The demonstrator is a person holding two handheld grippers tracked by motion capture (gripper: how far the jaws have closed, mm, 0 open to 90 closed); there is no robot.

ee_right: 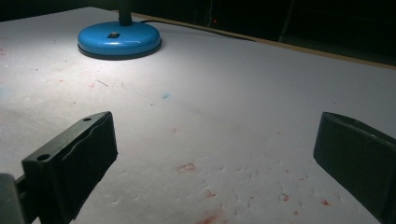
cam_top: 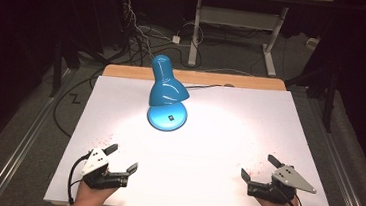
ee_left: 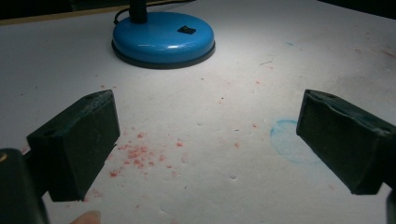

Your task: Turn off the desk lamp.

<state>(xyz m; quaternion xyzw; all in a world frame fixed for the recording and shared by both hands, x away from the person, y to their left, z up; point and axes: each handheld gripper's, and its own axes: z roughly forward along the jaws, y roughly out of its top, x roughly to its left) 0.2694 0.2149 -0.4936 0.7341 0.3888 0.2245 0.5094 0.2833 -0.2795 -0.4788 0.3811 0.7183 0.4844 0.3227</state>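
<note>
A blue desk lamp (cam_top: 166,87) stands lit at the back middle of the white table sheet (cam_top: 228,132), its shade bent down over its round base (cam_top: 167,117). The base (ee_left: 163,38) has a small black switch (ee_left: 187,30) on top, and it also sits at the far left in the right gripper view (ee_right: 119,39). My left gripper (cam_top: 122,159) rests near the front left edge, jaws wide apart and empty. My right gripper (cam_top: 260,168) rests near the front right edge, equally open with nothing between its jaws. Both point toward the lamp from a distance.
Red specks (ee_left: 140,154) and a faint blue ring stain (ee_left: 287,140) mark the sheet near the left gripper. The lamp's cable (cam_top: 205,87) runs off the back edge. Beyond the table stand a desk frame (cam_top: 238,22) and tangled floor cables (cam_top: 139,34).
</note>
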